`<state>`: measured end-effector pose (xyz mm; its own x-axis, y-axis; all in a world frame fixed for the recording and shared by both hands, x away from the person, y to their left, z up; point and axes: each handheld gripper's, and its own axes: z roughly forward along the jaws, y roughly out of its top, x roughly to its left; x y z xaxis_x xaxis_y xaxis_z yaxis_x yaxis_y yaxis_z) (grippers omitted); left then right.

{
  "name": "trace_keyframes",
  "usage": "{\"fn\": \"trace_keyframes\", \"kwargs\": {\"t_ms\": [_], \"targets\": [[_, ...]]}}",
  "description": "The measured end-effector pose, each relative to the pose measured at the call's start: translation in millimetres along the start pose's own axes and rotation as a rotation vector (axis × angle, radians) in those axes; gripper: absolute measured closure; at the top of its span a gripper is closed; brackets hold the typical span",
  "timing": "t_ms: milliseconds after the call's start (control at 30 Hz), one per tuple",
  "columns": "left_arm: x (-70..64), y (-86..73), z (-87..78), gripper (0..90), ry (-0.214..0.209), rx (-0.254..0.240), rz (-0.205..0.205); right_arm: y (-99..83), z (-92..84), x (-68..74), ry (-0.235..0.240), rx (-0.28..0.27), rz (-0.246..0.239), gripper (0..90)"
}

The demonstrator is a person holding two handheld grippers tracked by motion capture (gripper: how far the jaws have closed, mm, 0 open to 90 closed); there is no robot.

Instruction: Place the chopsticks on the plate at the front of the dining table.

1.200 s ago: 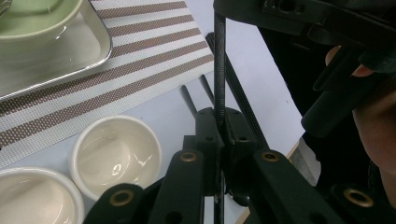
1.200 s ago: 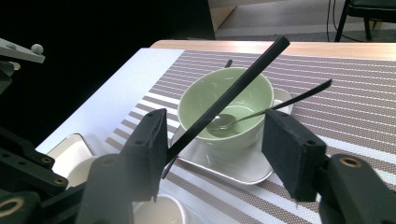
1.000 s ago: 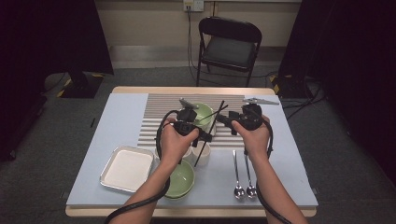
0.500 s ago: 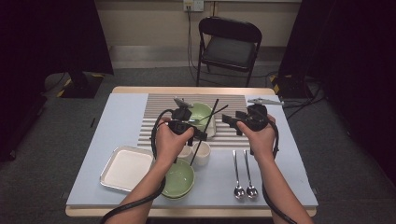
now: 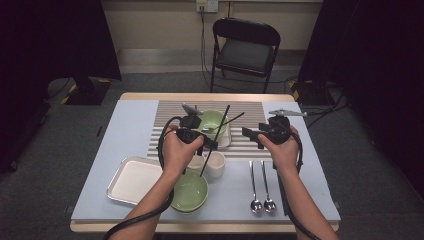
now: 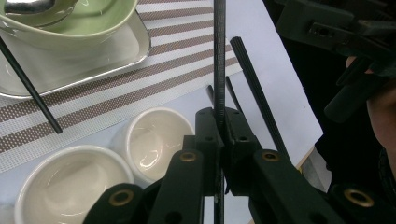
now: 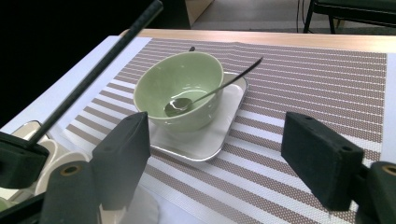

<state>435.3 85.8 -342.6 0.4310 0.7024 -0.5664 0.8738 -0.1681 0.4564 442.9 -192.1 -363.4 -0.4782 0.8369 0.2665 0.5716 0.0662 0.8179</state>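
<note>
Striped placemat [image 5: 260, 131] below left tongs [image 6: 219, 123] gripping black chopstick [image 6: 219, 60], right tongs [image 7: 219, 154] apparently empty, just widening.

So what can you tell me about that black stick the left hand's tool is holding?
The black stick looks like a chopstick: thin, straight, matte, with fine ridges along it in the left gripper view. The left gripper is shut on it partway along, so it stands steeply, slightly tilted, its upper end over the green bowl and its lower end near the white cups. Nothing else touches it; the right gripper is open, apart from it. Its material cannot be told.
</note>
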Motion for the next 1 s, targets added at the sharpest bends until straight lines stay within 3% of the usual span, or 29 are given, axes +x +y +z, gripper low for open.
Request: {"fn": "trace_keyframes", "kwargs": {"t_ms": [700,1000], "targets": [[11.1,-1.7,-7.1,86.1,0.012,-0.013,-0.02,-16.2,-0.6,-16.4,0.01,0.043,-0.019,16.2],[16.5,-2.2,-9.8,86.1,0.01,-0.02,-0.033,-20.3,5.0,-21.3,0.036,0.056,0.002,15.8]]}}
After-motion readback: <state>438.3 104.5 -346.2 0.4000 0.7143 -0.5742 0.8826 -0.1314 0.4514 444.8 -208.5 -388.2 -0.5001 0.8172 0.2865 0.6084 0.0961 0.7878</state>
